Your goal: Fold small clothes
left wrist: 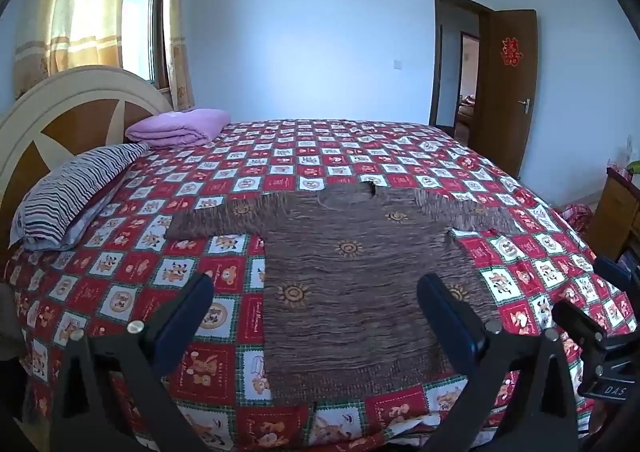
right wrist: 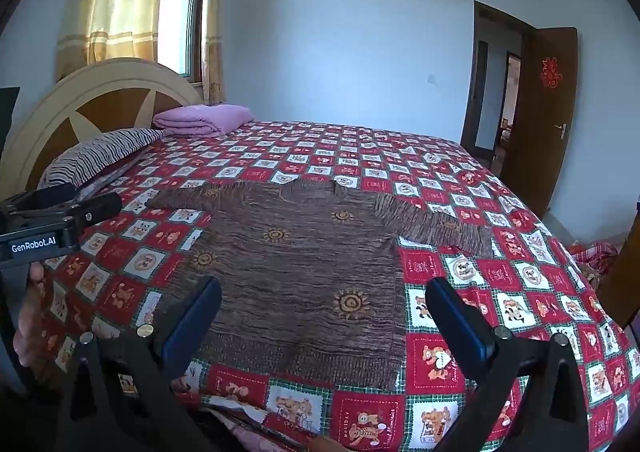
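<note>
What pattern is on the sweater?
Brown streaky knit with orange sun motifs on the sweater; clearest in the left wrist view.

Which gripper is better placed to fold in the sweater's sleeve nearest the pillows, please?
Left, probably. The left gripper hangs open over that side of the brown sweater; the right gripper hangs open over the opposite edge.

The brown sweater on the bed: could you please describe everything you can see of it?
The brown sweater is a streaky knit with small orange sun motifs. It lies flat and unfolded on the checked bedspread, both sleeves spread sideways, neckline toward the far wall, hem at the near edge. Nothing grips it.
</note>
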Demonstrator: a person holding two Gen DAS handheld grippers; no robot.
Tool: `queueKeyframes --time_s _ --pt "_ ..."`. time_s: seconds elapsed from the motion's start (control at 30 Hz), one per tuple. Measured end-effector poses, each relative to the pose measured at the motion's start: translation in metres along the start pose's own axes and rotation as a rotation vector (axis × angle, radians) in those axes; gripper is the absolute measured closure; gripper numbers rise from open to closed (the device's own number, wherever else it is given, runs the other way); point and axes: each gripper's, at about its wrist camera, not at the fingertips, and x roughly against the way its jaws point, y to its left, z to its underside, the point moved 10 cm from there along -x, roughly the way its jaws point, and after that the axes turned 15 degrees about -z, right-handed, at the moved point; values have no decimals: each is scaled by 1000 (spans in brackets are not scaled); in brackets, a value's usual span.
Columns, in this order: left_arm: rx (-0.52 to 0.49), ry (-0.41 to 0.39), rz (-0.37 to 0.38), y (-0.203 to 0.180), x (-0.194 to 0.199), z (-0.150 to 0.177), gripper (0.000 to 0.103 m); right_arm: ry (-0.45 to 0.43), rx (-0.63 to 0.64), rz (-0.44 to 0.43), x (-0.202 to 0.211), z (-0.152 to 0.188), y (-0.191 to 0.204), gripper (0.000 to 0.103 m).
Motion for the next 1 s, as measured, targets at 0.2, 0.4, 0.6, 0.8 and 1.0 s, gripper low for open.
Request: queueKeyframes --time_s 0.2,0.4,0.6,0.8,1.0 --pt "1 -3 -6 0 0 0 0 3 -1 0 -2 0 1 1" --pt "1 -4 -5 1 0 -1 0 1 -4 -2 -3 1 1 1" --pt "4 0 -6 3 -2 -1 0 2 -4 -3 -3 2 1 1" --pt "5 -1 -6 4 -3 -1 0 2 -4 -6 -4 3 2 1" --pt "5 2 -6 5 -4 -1 0 3 -4 -7 -6 4 4 1"
